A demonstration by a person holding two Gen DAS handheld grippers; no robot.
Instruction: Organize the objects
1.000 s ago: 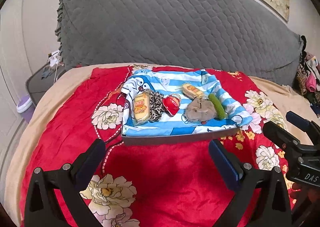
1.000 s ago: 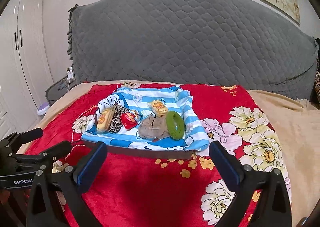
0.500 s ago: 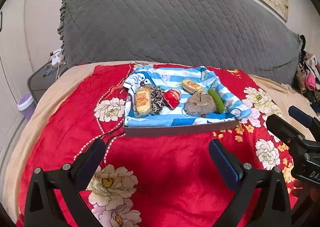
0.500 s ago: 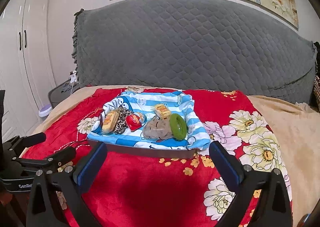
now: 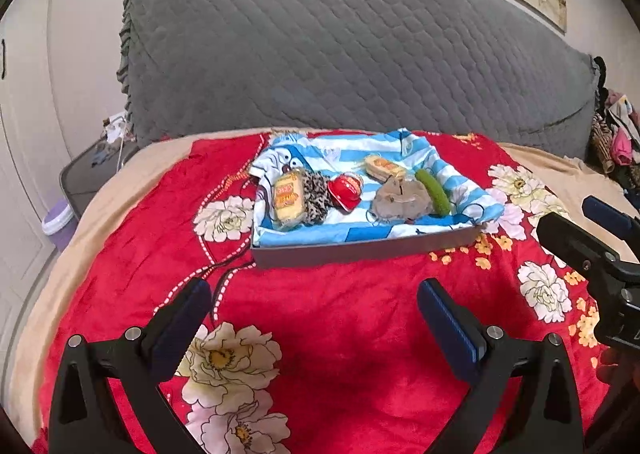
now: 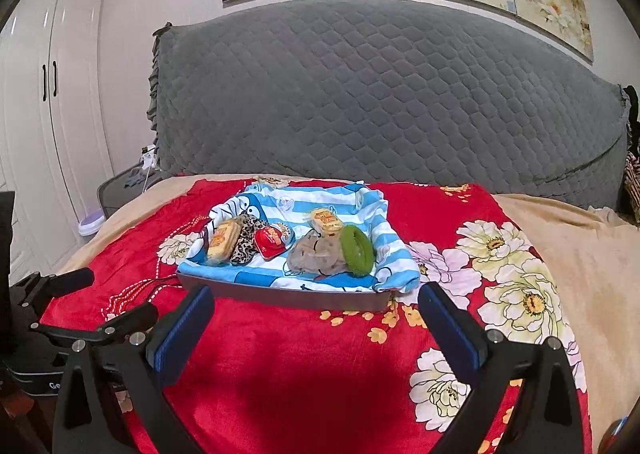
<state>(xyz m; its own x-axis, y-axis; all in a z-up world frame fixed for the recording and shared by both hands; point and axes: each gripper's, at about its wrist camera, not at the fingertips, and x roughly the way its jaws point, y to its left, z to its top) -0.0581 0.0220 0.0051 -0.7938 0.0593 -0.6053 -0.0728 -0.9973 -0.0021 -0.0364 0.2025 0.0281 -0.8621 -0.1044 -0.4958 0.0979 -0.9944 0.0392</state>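
Note:
A grey tray [image 5: 360, 248] [image 6: 280, 296] lined with a blue-and-white striped cloth [image 5: 352, 228] sits on the red floral blanket. In it lie two wrapped yellow snacks [image 5: 287, 196] [image 5: 384, 167], a leopard-print scrunchie [image 5: 315, 196], a red packet [image 5: 346, 190], a beige pouch [image 5: 402, 198] and a green ring [image 5: 433, 186] [image 6: 356, 244]. My left gripper [image 5: 314, 318] stands open over the blanket, short of the tray. My right gripper [image 6: 316, 320] is open too, just in front of the tray's near wall. Neither holds anything.
The red blanket [image 5: 320, 334] covers a bed with a beige sheet [image 6: 580, 238] to the right. A grey quilted headboard [image 6: 380, 94] rises behind. A dark side table [image 5: 88, 170] and white wardrobe doors [image 6: 40, 114] are at the left. Clothes [image 5: 616, 134] pile at the far right.
Both grippers have drawn back and up from the tray, which now looks smaller and farther. More wall and pictures show. Both stayed open and nothing in the tray moved.

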